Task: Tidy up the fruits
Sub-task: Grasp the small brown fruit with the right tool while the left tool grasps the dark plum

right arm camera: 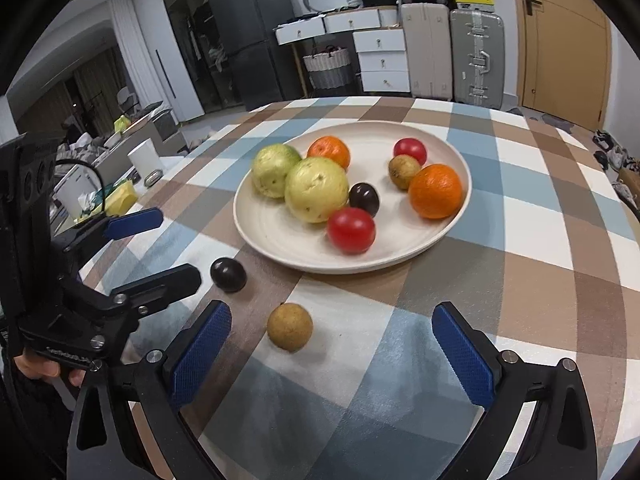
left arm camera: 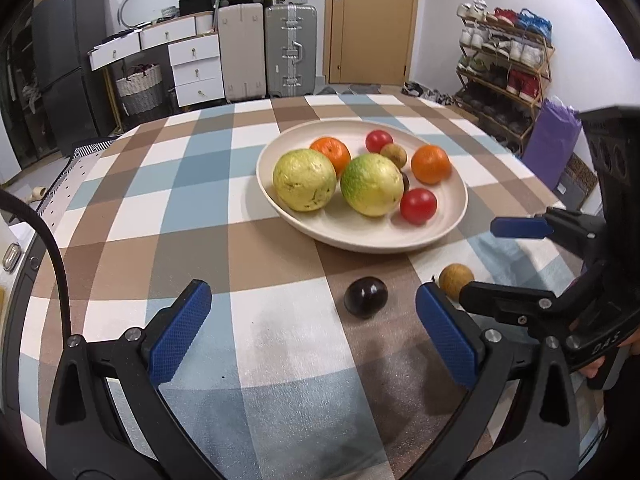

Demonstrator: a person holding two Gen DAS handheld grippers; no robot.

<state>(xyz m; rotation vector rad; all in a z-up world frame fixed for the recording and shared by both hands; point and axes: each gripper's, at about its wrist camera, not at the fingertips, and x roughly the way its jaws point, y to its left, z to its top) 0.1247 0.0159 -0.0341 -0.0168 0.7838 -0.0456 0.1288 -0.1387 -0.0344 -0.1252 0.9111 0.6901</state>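
A cream plate [left arm camera: 352, 236] [right arm camera: 272, 232] on the checked tablecloth holds two yellow-green guavas [left arm camera: 305, 180], two oranges [left arm camera: 431, 164], two red tomatoes [left arm camera: 418, 206], a small brown fruit [right arm camera: 403, 171] and a dark plum [right arm camera: 365, 199]. A dark plum [left arm camera: 366, 297] [right arm camera: 228, 274] and a tan round fruit [left arm camera: 456, 280] [right arm camera: 289, 327] lie on the cloth in front of the plate. My left gripper [left arm camera: 314, 328] is open and empty, just short of the loose plum. My right gripper [right arm camera: 332, 354] is open and empty, with the tan fruit just ahead of its left finger.
The table's far edge faces suitcases [left arm camera: 266, 52], white drawers [left arm camera: 196, 68] and a door [left arm camera: 370, 20]. A shoe rack [left arm camera: 504, 72] stands at the right. Each gripper shows in the other's view: the right one [left arm camera: 520, 260] and the left one [right arm camera: 160, 246].
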